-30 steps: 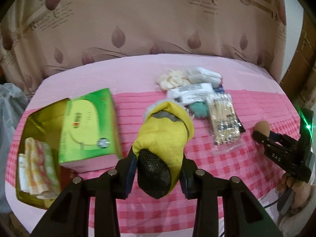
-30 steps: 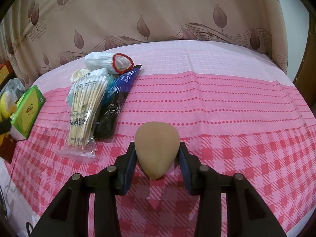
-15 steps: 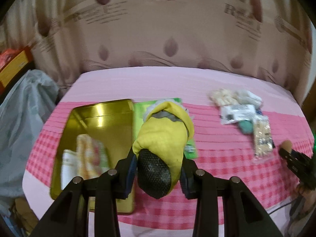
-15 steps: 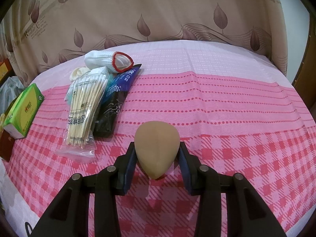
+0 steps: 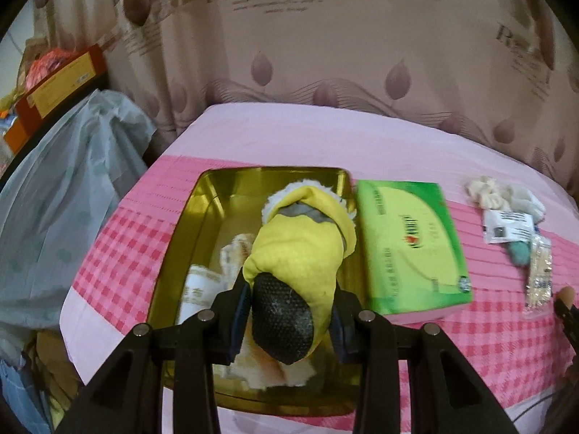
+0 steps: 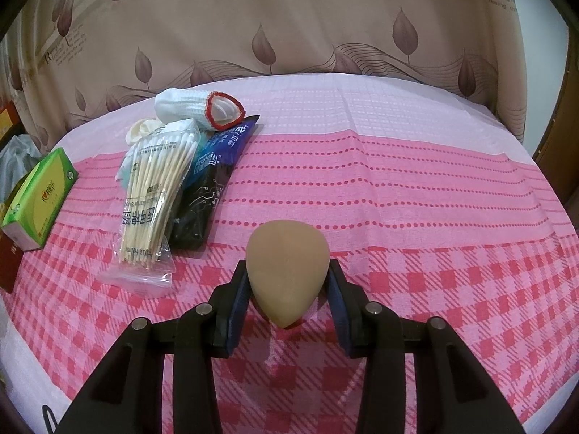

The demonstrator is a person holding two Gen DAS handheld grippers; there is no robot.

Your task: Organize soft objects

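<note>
Left tongs [image 5: 289,311] clamped on a yellow slipper [image 5: 300,256] at lower centre, over the gold tin [image 5: 202,199], green tissue box [image 5: 409,242] to its right, right tongs [image 6: 287,298] gripping a tan sponge [image 6: 287,267], cotton swabs [image 6: 155,195] upper left on the pink checked surface [image 6: 434,253].

tissue box [image 5: 410,242] right of tin [image 5: 181,238], cotton-swab bag [image 6: 153,195] further right

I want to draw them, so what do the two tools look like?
Both look alike. The left tool and the right tool each have two chunky black plastic fingers that fork like legs, with shiny silver bolt heads on top. The inside pads are dark blue and ribbed. No cables or writing show on them here.
</note>
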